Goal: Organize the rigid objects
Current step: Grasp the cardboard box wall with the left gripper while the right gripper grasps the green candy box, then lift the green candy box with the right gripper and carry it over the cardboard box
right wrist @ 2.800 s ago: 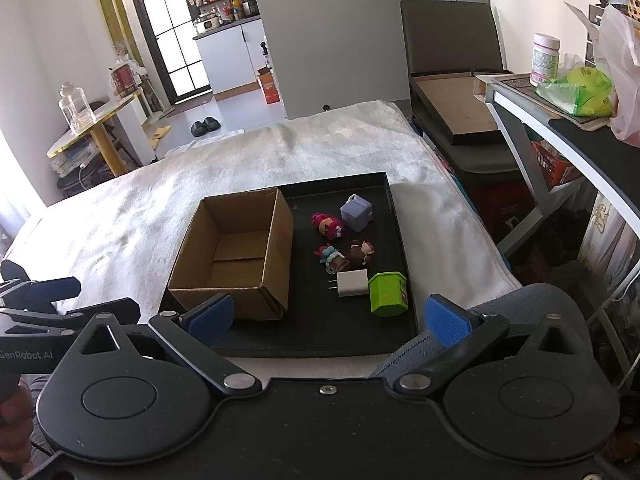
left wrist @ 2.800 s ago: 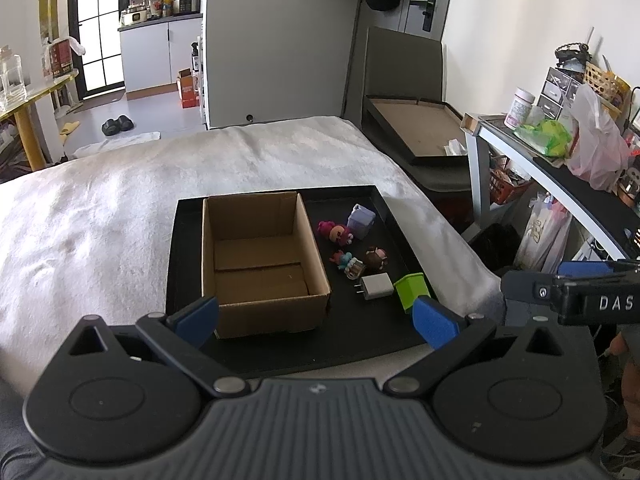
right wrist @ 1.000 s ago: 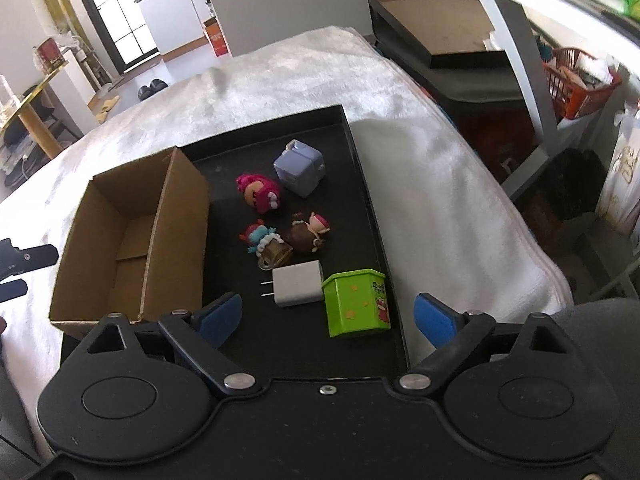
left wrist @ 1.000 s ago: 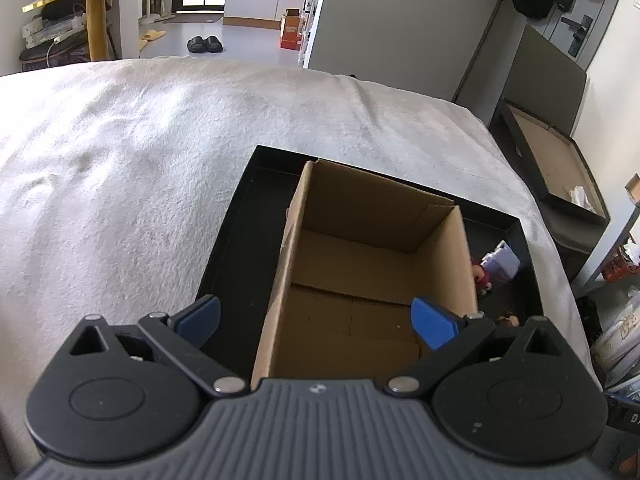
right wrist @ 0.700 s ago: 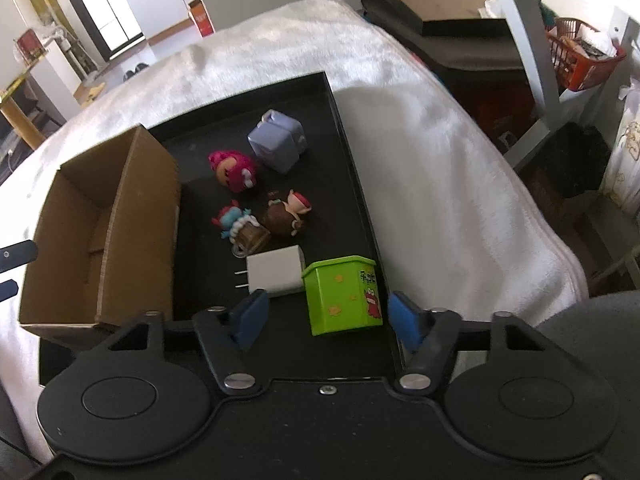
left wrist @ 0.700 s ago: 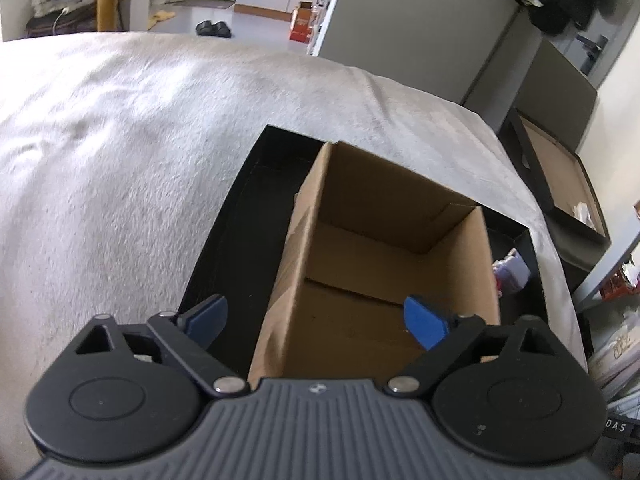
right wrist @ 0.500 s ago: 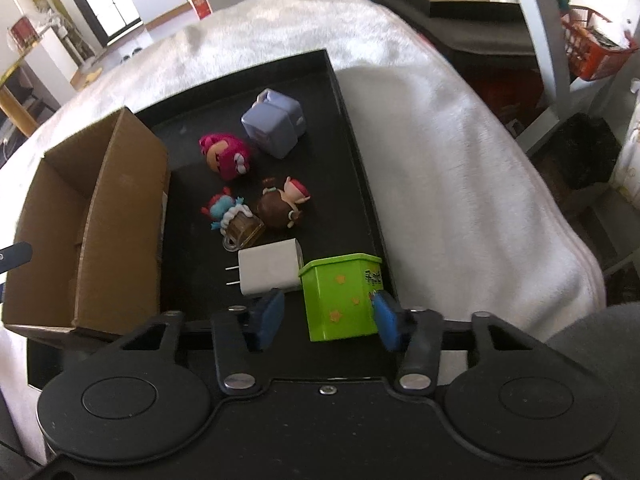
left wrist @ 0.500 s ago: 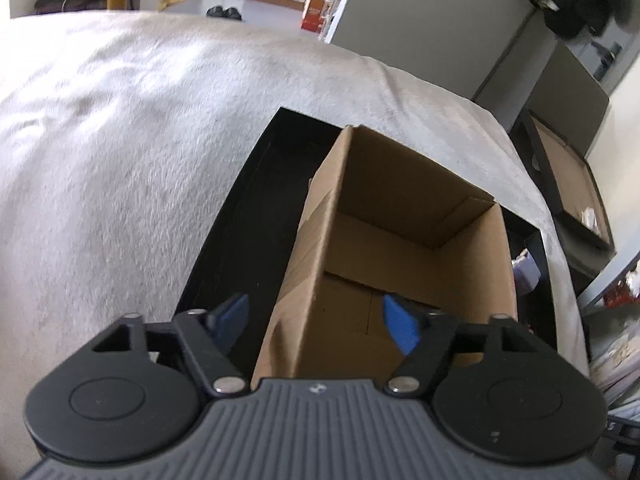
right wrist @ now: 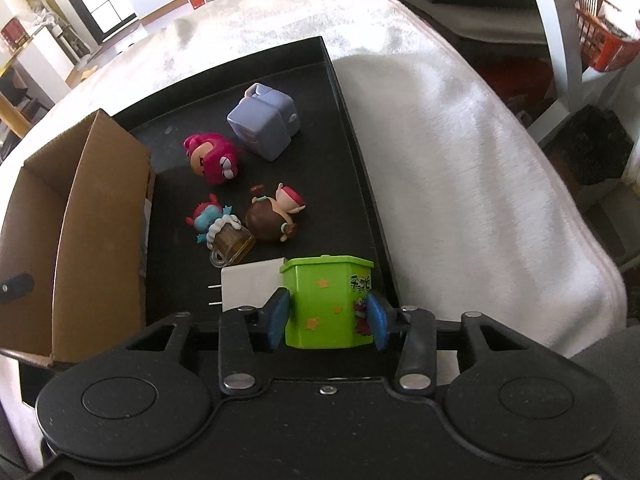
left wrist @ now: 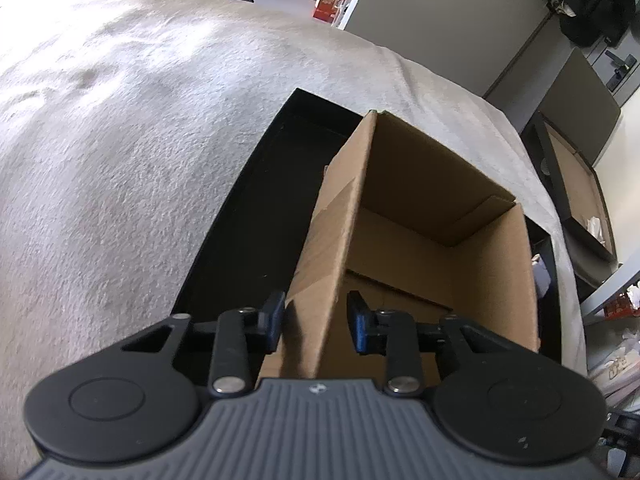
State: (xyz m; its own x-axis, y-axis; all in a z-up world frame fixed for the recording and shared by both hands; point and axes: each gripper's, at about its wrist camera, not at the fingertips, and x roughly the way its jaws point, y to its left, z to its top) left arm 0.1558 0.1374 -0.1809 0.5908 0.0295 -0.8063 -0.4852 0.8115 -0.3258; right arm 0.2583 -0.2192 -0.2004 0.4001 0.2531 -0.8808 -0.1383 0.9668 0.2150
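An open cardboard box [left wrist: 420,200] stands on a black tray [left wrist: 248,220]. My left gripper [left wrist: 316,322] straddles the box's near left wall, one pad outside and one inside. Its jaws are closing, with a thin gap still showing at the inner pad. In the right wrist view my right gripper [right wrist: 326,322] is shut on a green toy box [right wrist: 324,304] at the tray's near right corner. A white charger [right wrist: 248,284] lies against the green box's left side.
Farther up the tray [right wrist: 352,128] lie a lavender cube [right wrist: 264,124], a pink figure [right wrist: 212,158], a brown-haired figure [right wrist: 272,216] and a blue figure with a mug [right wrist: 218,228]. The cardboard box [right wrist: 100,200] fills the tray's left half. A white blanket [left wrist: 120,140] surrounds it all.
Both grippers have sunk toward the tray. The right jaws closed onto the green toy box. The left jaws narrowed from wide open to either side of the box's left wall.
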